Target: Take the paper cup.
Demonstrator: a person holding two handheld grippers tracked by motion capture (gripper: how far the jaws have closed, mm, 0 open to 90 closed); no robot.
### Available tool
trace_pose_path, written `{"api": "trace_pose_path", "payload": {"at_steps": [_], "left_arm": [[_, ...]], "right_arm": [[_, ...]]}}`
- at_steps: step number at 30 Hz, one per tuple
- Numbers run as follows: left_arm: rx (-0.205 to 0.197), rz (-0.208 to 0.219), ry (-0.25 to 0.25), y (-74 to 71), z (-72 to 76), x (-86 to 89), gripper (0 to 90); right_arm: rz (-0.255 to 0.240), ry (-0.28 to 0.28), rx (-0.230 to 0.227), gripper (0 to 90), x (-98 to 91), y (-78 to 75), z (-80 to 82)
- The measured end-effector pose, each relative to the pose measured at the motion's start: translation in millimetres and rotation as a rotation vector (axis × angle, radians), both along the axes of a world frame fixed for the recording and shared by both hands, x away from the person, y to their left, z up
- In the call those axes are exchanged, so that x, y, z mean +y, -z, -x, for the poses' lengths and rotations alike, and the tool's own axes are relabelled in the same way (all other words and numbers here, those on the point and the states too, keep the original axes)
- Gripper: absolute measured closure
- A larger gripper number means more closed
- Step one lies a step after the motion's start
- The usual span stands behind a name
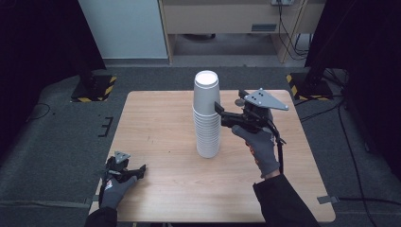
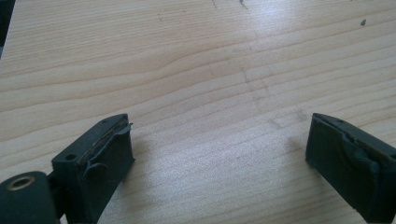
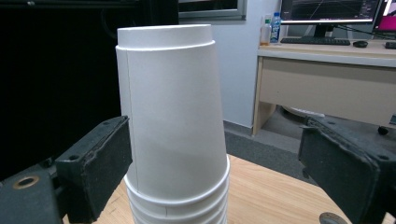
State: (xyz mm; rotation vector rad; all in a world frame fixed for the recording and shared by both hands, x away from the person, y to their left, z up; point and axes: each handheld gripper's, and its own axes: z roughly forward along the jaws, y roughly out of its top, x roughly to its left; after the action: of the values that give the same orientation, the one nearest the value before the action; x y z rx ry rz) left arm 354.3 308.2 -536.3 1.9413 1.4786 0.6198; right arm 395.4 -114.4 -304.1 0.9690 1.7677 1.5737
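Observation:
A tall stack of white paper cups [image 1: 207, 115] stands upside down near the middle of the wooden table [image 1: 161, 127]. My right gripper [image 1: 220, 111] is open at the stack's right side, level with the top cup [image 3: 170, 107]. That cup sits between the jaws: the left jaw is right beside its wall, the right jaw stands well clear. My left gripper [image 1: 141, 169] rests open near the table's front left corner. Its jaws are spread over bare wood [image 2: 215, 116] with nothing between them.
Beyond the table are a pale desk [image 3: 327, 70] with a monitor and keyboard, black stand bases with yellow-black tape [image 1: 92, 87] on the grey floor, and cables [image 1: 350, 142] trailing at the right. Dark curtains hang at both sides.

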Motion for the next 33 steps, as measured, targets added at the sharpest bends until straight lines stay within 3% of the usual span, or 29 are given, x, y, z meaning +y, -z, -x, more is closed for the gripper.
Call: {"api": "trace_pose_path", "payload": {"at_steps": [15,33], "left_arm": [[0.001,0.000,0.000,0.0,0.0,0.0,6.6],[0.001,0.000,0.001,0.0,0.0,0.0,6.4]], "right_arm": [[0.005,-0.037,0.012,10.0,26.7,5.6,-16.5],[0.015,-0.044,0.037,10.0,48.7,13.0,-35.3]]}}
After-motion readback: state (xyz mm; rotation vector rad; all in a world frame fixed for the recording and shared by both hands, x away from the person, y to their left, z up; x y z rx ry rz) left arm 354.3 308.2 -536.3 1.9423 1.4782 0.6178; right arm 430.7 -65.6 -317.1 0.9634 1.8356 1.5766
